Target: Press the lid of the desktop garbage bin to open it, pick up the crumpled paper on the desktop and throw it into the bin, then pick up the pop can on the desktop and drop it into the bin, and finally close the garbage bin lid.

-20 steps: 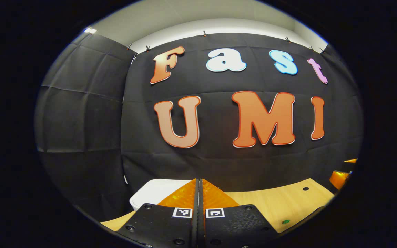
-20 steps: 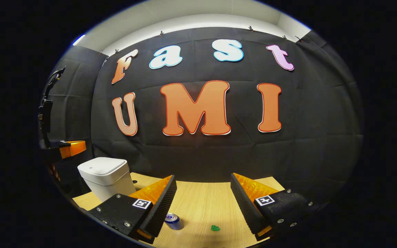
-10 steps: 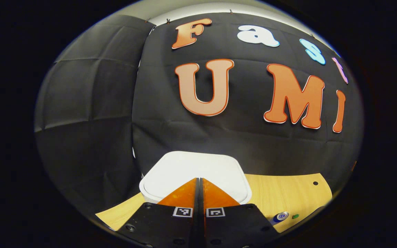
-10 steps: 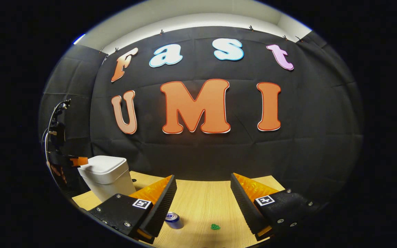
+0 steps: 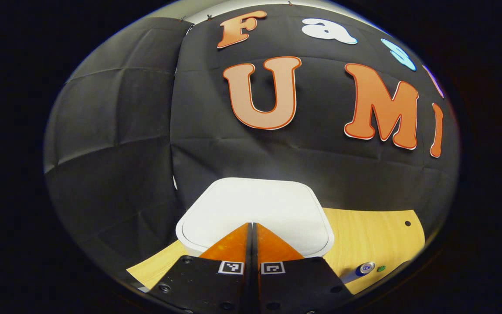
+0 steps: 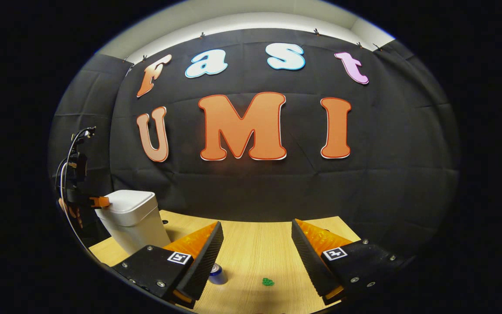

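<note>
On the wooden desk (image 6: 259,244), the left gripper (image 5: 252,226), jaws clenched together, hovers at the closed lid (image 5: 255,209) of the white garbage bin (image 6: 135,222); a pop can (image 6: 217,274) and green crumpled paper (image 6: 268,282) lie between the right gripper's (image 6: 257,235) spread, empty fingers.

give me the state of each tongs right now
Left tongs: shut, empty, tips over the bin lid.
Right tongs: open, empty, above the table.
</note>
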`<state>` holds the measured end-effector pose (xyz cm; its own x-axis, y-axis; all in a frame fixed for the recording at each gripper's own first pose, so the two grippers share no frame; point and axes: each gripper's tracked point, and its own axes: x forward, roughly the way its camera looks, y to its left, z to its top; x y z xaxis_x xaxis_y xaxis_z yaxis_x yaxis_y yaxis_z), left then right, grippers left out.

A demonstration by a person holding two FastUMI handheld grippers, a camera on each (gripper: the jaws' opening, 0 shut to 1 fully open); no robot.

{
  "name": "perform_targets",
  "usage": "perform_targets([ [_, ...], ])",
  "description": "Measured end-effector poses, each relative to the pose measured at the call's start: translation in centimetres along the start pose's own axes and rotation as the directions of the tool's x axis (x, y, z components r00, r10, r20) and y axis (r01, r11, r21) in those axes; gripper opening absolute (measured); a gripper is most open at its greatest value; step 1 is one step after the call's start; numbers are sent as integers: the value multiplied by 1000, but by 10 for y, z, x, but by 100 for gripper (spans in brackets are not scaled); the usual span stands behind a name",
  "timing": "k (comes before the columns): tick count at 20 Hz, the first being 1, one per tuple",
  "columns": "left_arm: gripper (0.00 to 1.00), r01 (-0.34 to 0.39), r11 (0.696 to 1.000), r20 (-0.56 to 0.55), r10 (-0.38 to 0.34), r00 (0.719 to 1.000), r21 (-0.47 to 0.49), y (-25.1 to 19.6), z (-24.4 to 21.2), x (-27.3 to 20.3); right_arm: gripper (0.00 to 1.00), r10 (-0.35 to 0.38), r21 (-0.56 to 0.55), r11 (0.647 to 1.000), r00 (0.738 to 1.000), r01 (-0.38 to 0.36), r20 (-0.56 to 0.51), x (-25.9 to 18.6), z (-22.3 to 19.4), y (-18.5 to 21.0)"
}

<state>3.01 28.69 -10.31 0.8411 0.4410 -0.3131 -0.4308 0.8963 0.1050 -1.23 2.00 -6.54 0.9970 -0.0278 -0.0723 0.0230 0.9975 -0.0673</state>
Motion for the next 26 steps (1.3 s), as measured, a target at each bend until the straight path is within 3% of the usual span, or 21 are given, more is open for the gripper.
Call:
perform_targets([
  [3, 0, -11, 1000, 59, 10, 998, 18, 0, 14, -11, 93, -2, 6, 1000, 1000, 2, 3, 0, 0, -4],
  [5, 0, -25, 1000, 173, 22, 985, 17, -1, 43, -32, 94, -11, 7, 1000, 1000, 11, 4, 0, 2, -7],
  [7, 0, -5, 1000, 280, -2, 960, 26, -15, 76, -58, 94, -12, 8, 1000, 1000, 12, -1, 1, 0, -9],
  [10, 4, 71, 996, 345, -83, 935, 47, -49, 87, -98, 94, -11, 3, 1000, 1000, 11, -9, 1, -4, -11],
  [13, 36, 139, 989, 376, -149, 914, 56, -76, 94, -128, 94, -7, 3, 1000, 1000, 7, -22, 3, -10, -13],
  [14, 39, 169, 984, 371, -179, 911, 60, -86, 91, -134, 94, -9, 0, 1000, 1000, 9, -24, 4, -13, -14],
  [15, 52, 202, 977, 358, -215, 909, 72, -96, 86, -137, 94, -10, -5, 1000, 1000, 10, -28, 5, -14, -15],
  [18, 74, 240, 968, 338, -249, 908, 66, -111, 78, -148, 94, -1, -16, 1000, 999, 0, -38, 6, -24, -18],
  [19, 73, 247, 967, 342, -251, 905, 57, -113, 79, -153, 94, 3, -20, 1000, 999, -4, -42, 7, -29, -19],
  [23, 88, 266, 962, 352, -269, 896, 58, -129, 78, -170, 94, 26, -56, 998, 996, -31, -86, 16, -64, -22],
  [26, 89, 283, 955, 364, -295, 884, 86, -140, 80, -185, 94, 44, -71, 996, 990, -53, -133, 26, -100, -22],
])
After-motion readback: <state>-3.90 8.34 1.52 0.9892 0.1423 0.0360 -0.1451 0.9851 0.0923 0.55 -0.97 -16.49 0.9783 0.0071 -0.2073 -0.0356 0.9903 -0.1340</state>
